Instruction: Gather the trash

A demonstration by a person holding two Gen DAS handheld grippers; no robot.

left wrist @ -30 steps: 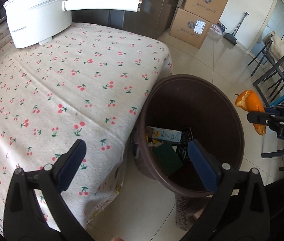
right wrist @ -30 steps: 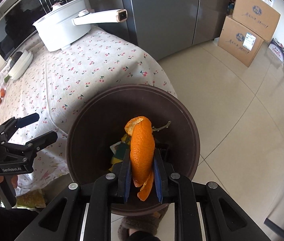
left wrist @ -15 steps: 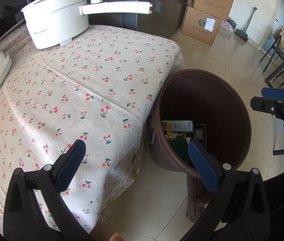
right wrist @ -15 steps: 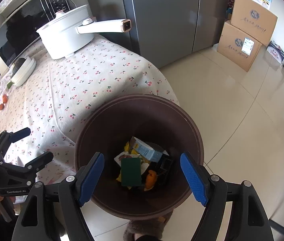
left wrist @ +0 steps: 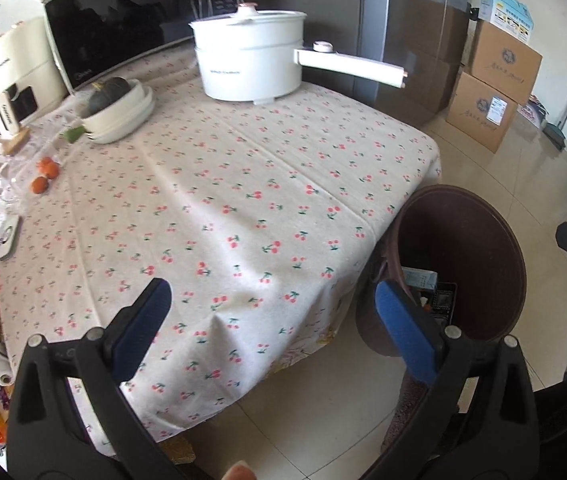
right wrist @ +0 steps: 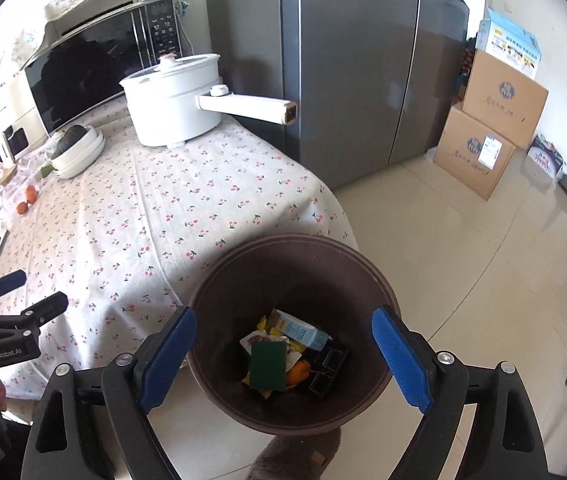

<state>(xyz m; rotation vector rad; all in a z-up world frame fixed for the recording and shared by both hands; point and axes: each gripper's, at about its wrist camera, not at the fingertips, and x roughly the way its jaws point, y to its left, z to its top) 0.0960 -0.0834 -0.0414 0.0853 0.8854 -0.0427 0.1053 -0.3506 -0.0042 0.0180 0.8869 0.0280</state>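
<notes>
White pot (left wrist: 249, 66), microwave (left wrist: 123, 36), cardboard boxes (left wrist: 491, 92)

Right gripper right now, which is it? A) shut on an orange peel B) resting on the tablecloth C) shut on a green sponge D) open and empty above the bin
D: the right gripper has its jaws spread wide with nothing between them, hanging over the brown trash bin, where an orange peel lies among the trash.
</notes>
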